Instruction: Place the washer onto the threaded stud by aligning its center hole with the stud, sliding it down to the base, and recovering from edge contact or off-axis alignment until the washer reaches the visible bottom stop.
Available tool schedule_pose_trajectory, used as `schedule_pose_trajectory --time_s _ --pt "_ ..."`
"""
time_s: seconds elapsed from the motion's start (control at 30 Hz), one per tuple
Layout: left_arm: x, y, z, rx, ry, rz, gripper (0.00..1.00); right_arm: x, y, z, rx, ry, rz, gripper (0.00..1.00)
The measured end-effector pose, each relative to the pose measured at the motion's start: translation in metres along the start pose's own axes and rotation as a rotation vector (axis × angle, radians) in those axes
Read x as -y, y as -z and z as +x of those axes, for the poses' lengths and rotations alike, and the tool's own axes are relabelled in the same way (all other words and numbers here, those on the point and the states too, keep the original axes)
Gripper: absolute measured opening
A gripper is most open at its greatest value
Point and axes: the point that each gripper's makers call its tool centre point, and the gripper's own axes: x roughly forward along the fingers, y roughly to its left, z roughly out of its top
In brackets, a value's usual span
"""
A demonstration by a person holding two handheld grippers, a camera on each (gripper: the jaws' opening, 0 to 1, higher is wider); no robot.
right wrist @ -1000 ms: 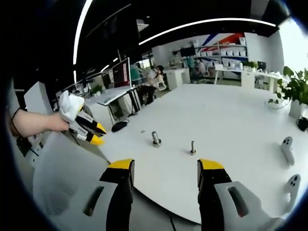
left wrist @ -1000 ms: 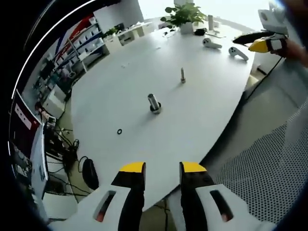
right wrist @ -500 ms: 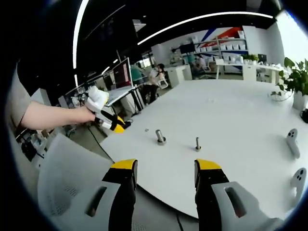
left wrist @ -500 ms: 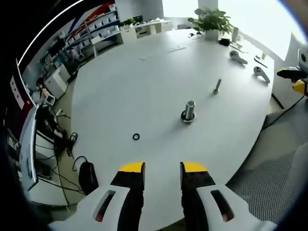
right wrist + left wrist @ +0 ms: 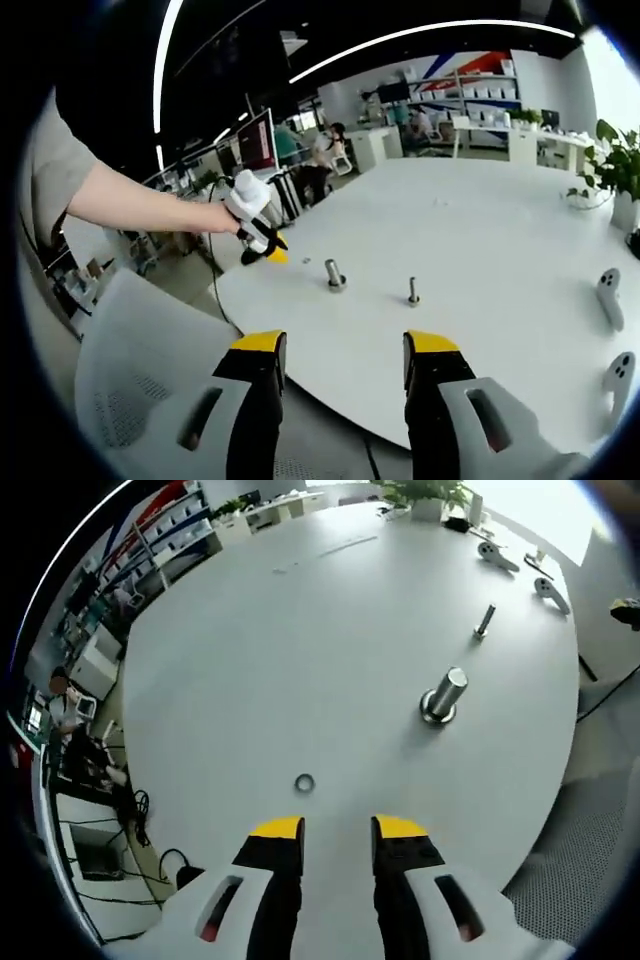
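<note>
— White tabletop (image 5: 250, 630): what is seen on it?
— A small washer (image 5: 304, 782) is seen lying flat, just ahead of the left hand-held gripper (image 5: 337, 830), whose yellow-tipped jaws are held apart with nothing between them.
— And the threaded stud (image 5: 484, 621)?
— It is seen upright, well apart from the washer, past a thicker metal post (image 5: 442, 697).
— The right hand-held gripper (image 5: 337, 350)?
— It is held spread and empty off the tabletop's edge.

Left white gripper with yellow-tipped black jaws (image 5: 337, 828) held jaws parted, nothing between. Right white gripper with yellow-tipped black jaws (image 5: 345, 343) likewise parted, empty. In right gripper view, person's bare forearm (image 5: 150, 208) stretched rightward, gripping left gripper (image 5: 262, 244).
</note>
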Motion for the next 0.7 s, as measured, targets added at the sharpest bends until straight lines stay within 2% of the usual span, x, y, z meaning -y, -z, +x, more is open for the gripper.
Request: schedule_pose_trajectory --time_s 0.1,0.23,0.4,0.5,0.63,0.7 --pt "-0.007 -0.004 0.008 -0.003 0.016 -0.060 0.23 -0.003 0.003 0.001 -0.018 -0.014 0.006 0.49" --pt "-0.014 -0.004 0.018 -0.027 0.033 -0.120 0.23 0.000 -0.002 -0.002 0.007 0.008 -0.008 0.48" --pt "-0.019 -0.005 0.032 -0.065 0.028 -0.077 0.23 0.004 -0.001 -0.003 0.006 0.032 -0.021 0.49" --pt "-0.022 -0.003 0.038 -0.086 0.025 -0.079 0.22 0.005 -0.001 -0.003 0.005 0.033 -0.012 0.48" --pt "-0.023 0.000 0.046 -0.110 0.042 -0.084 0.21 0.007 -0.002 -0.003 0.007 0.044 -0.020 0.48" --pt "-0.016 -0.001 0.045 -0.113 0.079 -0.097 0.16 0.008 -0.001 -0.003 0.005 0.049 -0.018 0.48"
